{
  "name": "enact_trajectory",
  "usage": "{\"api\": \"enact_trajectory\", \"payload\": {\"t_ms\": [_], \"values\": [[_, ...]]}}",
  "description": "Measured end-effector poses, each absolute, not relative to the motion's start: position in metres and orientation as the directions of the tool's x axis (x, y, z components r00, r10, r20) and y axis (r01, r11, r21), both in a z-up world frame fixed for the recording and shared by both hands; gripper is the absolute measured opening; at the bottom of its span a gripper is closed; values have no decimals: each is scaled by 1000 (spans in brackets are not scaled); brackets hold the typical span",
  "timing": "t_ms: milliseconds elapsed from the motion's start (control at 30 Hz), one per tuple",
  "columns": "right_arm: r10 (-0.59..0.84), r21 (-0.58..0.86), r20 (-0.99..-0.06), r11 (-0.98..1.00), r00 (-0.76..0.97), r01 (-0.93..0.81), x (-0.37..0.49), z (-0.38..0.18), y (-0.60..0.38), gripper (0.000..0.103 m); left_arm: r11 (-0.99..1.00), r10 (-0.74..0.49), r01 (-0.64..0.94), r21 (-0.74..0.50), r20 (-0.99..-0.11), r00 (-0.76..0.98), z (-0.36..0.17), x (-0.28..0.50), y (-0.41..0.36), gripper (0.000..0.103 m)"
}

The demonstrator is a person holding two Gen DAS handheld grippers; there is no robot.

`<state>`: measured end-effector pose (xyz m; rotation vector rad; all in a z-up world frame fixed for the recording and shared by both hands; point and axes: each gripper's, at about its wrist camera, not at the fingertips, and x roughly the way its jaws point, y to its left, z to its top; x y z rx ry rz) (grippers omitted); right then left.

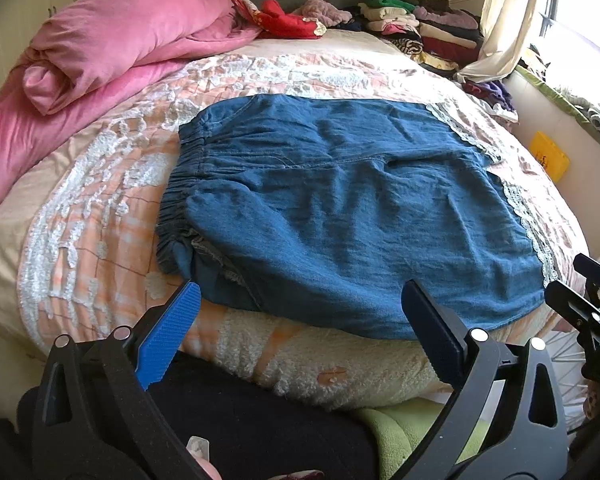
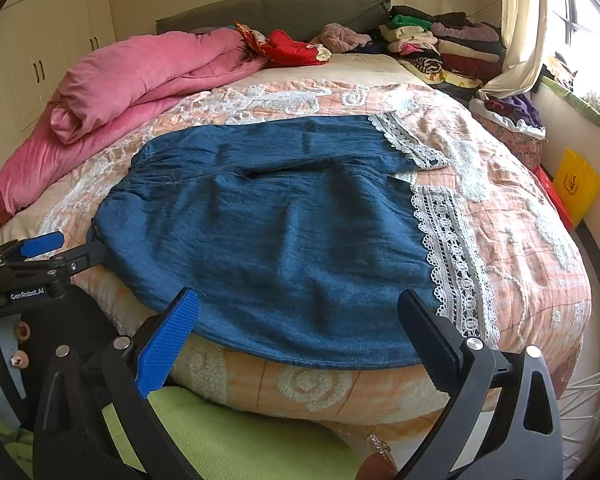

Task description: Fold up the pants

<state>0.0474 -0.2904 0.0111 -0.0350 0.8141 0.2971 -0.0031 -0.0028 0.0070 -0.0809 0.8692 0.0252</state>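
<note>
Left gripper [image 1: 300, 312]: jaws spread wide, nothing between them; hangs just off the near edge of the bed, level with the waistband end of the garment.
Right gripper [image 2: 298, 320]: jaws equally wide apart, empty; hangs at the same near edge, toward the lace-hem end.
Left fingertips [image 1: 188, 300]: the blue ribbed pad sits close to the bunched near-left corner of the cloth; contact cannot be confirmed.
Pants [image 1: 340, 208]: blue denim-like fabric, spread flat on the quilt [image 1: 100, 200], near edge draped slightly over the mattress front.
Waistband [image 1: 184, 184]: elastic, gathered, at the left end.
Lace hems [image 2: 452, 256]: white trim, at the right end; two leg openings visible, one farther back than the other.
Long axis: runs left to right across both views, so waist to hem lies crosswise to the grippers' pointing direction.
Nearer arm: left for the waistband corner, right for the near hem corner; both are ahead of the jaws and slightly above them.
Stage (judgement): no fold visible yet apart from loose bunching at the near-left corner; looks like the approach to a first grasp.
Next move (judgement): each gripper must pinch its own near corner, then carry the near leg over the far one.
Surroundings: pink duvet [image 1: 100, 48] far left, stacked clothes [image 1: 420, 28] at the headboard, well apart from the working area.
</note>
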Motion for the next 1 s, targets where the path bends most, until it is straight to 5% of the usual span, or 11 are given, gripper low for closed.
{"api": "enact_trajectory", "payload": {"t_ms": [1000], "values": [[243, 81, -726, 959, 643, -272, 51, 10, -294, 99, 996, -10, -57, -62, -760, 650, 14, -4, 2, 94]]}}
